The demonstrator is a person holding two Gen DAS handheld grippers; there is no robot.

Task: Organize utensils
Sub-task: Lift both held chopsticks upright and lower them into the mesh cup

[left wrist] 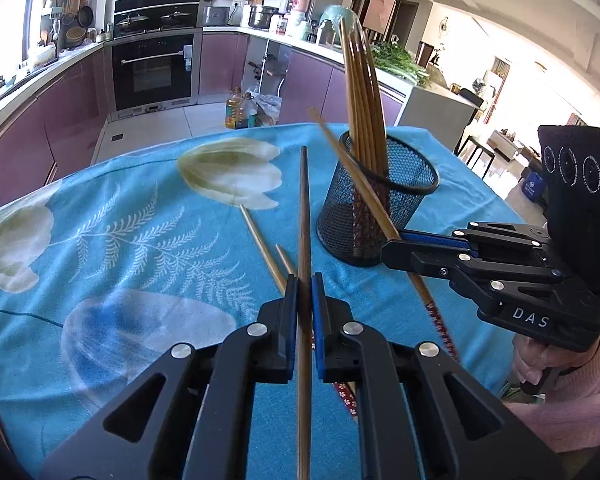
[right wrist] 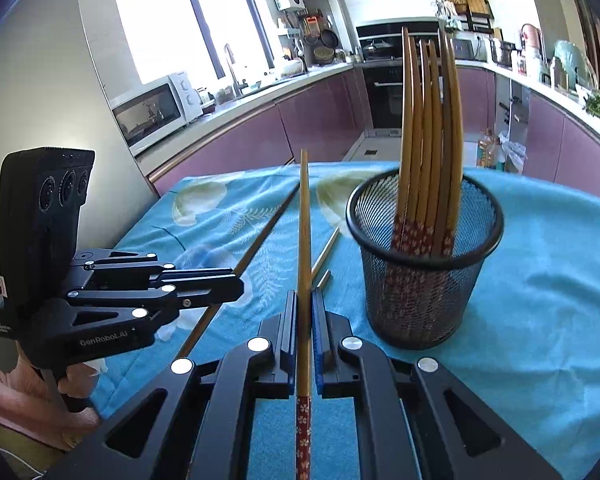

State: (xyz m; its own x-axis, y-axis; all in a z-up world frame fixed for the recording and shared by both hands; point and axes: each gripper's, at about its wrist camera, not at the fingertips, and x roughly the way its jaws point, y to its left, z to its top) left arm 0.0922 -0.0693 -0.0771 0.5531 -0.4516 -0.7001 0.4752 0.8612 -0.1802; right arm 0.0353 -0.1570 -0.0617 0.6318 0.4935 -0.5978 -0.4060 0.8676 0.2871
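Note:
My left gripper [left wrist: 304,282] is shut on a dark brown chopstick [left wrist: 304,208] that points away over the blue tablecloth. My right gripper [right wrist: 304,298] is shut on a light bamboo chopstick [right wrist: 304,216] with a red flowered handle. Each gripper shows in the other view: the right gripper [left wrist: 389,245] beside the cup, the left gripper [right wrist: 238,283] at the left. A black mesh cup [left wrist: 380,204] [right wrist: 424,272] stands upright on the cloth and holds several matching chopsticks. Two loose chopsticks [left wrist: 262,250] [right wrist: 326,250] lie on the cloth between the grippers.
The table's far edge [left wrist: 236,134] drops to a tiled kitchen floor with oil bottles [left wrist: 240,110]. Purple cabinets and an oven [left wrist: 152,68] line the back. A hand in a pink sleeve [left wrist: 572,396] holds the right gripper's handle.

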